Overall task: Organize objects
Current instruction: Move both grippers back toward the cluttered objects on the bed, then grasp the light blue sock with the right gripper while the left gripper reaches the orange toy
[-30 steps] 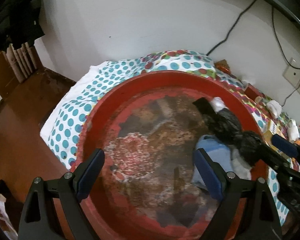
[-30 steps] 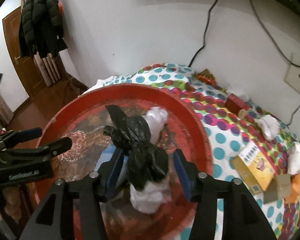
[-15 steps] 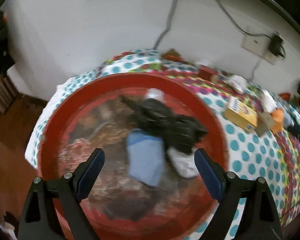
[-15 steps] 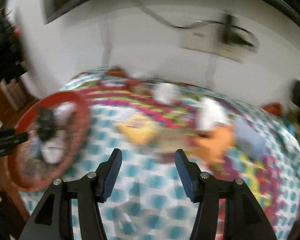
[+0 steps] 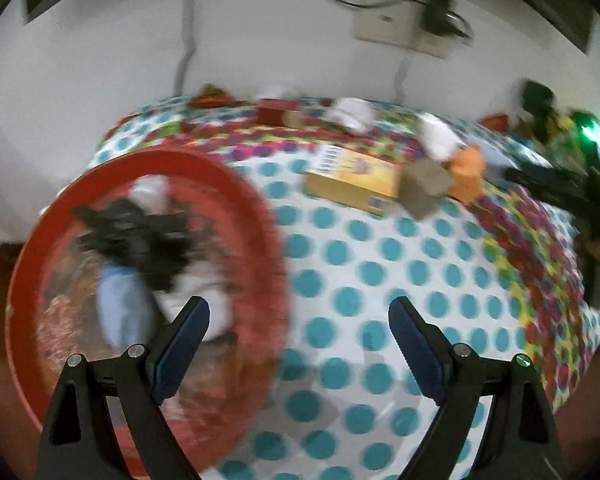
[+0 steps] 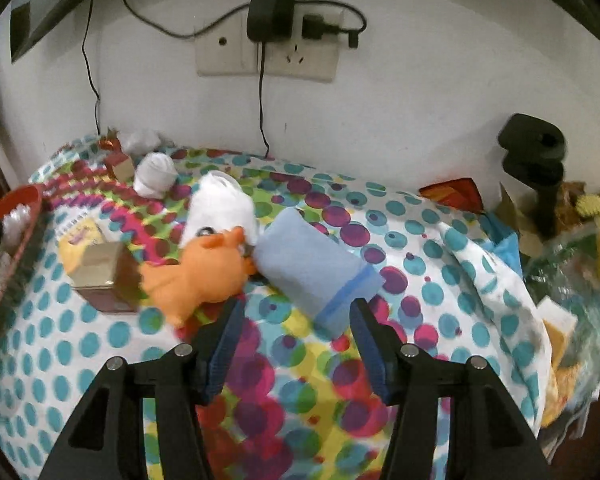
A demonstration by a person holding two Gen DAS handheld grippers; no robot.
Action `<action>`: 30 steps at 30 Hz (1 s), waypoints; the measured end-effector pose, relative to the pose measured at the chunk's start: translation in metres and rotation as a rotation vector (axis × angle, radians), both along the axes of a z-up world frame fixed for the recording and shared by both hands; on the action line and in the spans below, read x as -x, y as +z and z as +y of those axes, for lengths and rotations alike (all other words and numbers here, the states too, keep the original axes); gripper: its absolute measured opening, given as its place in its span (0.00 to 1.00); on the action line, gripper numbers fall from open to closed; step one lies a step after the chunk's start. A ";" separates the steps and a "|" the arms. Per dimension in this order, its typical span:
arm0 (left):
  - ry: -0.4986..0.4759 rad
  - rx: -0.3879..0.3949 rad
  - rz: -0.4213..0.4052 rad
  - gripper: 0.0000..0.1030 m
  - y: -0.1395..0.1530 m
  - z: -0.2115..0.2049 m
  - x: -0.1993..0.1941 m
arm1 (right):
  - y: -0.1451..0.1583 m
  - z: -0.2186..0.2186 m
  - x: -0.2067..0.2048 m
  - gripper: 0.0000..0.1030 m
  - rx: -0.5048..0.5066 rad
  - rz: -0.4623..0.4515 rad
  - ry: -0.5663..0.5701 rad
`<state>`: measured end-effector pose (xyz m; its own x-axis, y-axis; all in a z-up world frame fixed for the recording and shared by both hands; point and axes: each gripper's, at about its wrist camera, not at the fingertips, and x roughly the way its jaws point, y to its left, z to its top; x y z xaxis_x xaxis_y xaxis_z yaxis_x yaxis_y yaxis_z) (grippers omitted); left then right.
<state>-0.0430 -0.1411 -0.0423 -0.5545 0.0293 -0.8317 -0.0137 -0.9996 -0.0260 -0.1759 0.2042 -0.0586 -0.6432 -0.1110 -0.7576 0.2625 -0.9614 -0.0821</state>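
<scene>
It is a room in a home: a polka-dot cloth [image 6: 80, 344] covers the surface, soft toys [image 6: 204, 276] lie on it, and chargers [image 6: 270, 8] hang in a wall socket [image 6: 266, 56].

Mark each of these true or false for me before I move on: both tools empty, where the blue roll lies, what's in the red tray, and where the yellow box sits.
1. Both tools are open and empty. True: left tool, right tool.
2. The light blue rolled cloth lies just ahead of the right tool. True.
3. The round red tray holds only an orange plush toy. False: it holds a crumpled black plastic bag and pale bundles; the orange plush toy lies on the dotted tablecloth.
4. The flat yellow cardboard box sits inside the tray. False: it lies on the cloth beside it.
</scene>
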 end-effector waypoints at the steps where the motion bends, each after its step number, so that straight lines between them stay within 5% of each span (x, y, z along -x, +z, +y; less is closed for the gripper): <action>1: -0.030 0.003 -0.001 0.87 -0.001 0.012 0.002 | -0.003 -0.001 0.004 0.55 -0.003 -0.004 0.013; 8: -0.182 -0.024 -0.022 0.87 -0.009 0.077 0.023 | -0.024 -0.008 0.038 0.55 -0.096 -0.002 0.073; 17: -0.301 -0.087 -0.044 0.87 -0.014 0.139 0.062 | -0.040 -0.010 0.056 0.55 -0.074 0.005 0.124; 24: -0.301 -0.055 0.018 0.87 0.003 0.155 0.113 | -0.038 -0.003 0.052 0.28 -0.015 -0.006 0.112; 30: -0.355 -0.021 -0.038 0.87 -0.013 0.171 0.152 | -0.036 0.019 0.029 0.23 0.048 -0.019 0.056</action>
<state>-0.1952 0.0296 -0.0550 -0.4750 0.2319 -0.8489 -0.3585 -0.9320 -0.0540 -0.2053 0.2232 -0.0951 -0.6204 -0.1835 -0.7625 0.3175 -0.9478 -0.0302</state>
